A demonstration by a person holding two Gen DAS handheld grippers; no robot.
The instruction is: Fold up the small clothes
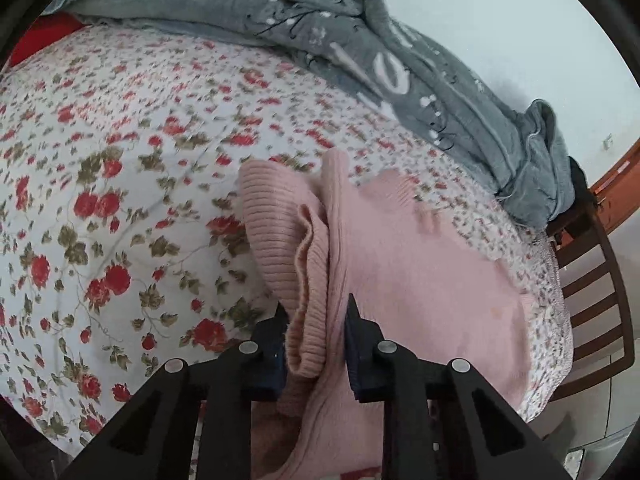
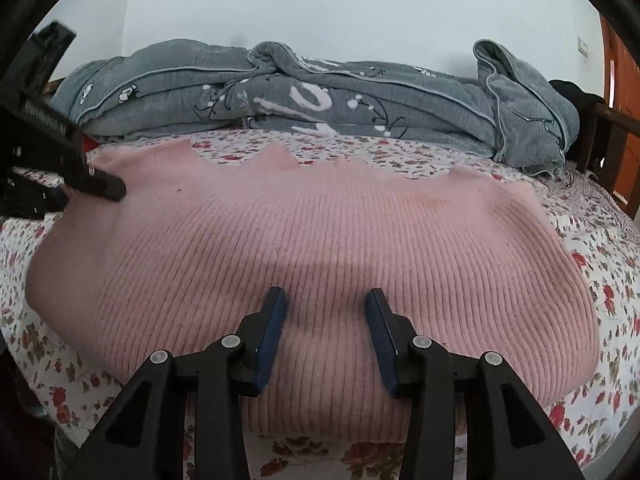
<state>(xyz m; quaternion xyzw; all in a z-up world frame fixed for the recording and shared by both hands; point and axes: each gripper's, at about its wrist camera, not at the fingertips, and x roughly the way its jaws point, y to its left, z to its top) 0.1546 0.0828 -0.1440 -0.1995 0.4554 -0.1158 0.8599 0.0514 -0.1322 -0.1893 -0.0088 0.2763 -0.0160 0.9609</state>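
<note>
Pink ribbed sweater [image 2: 320, 264] lay spread flat on the bed's floral sheet [image 1: 100, 208], filling the centre of the right wrist view, its far edge jagged against the sheet.

Left hand-held gripper [image 1: 316, 340]: clenched on a bunched fold of the sweater [image 1: 400, 280] at the lower centre of its own view, with ribbed fabric pinched between the two dark blue pads [image 1: 356, 344]. The same gripper showed at the left edge of the right wrist view [image 2: 80, 188], at the sweater's far left corner.

Right hand-held gripper [image 2: 326, 332]: released, jaws apart at lower centre of frame, with bare knit visible between the pads [image 2: 272, 332] (contact with the fabric could not be judged).

Grey quilt [image 2: 320, 100] lay crumpled along the far side of the bed, across the upper middle of the frame. Dark wooden chair [image 1: 592, 280] stood at the right edge of the left wrist view, just beside the bed.
</note>
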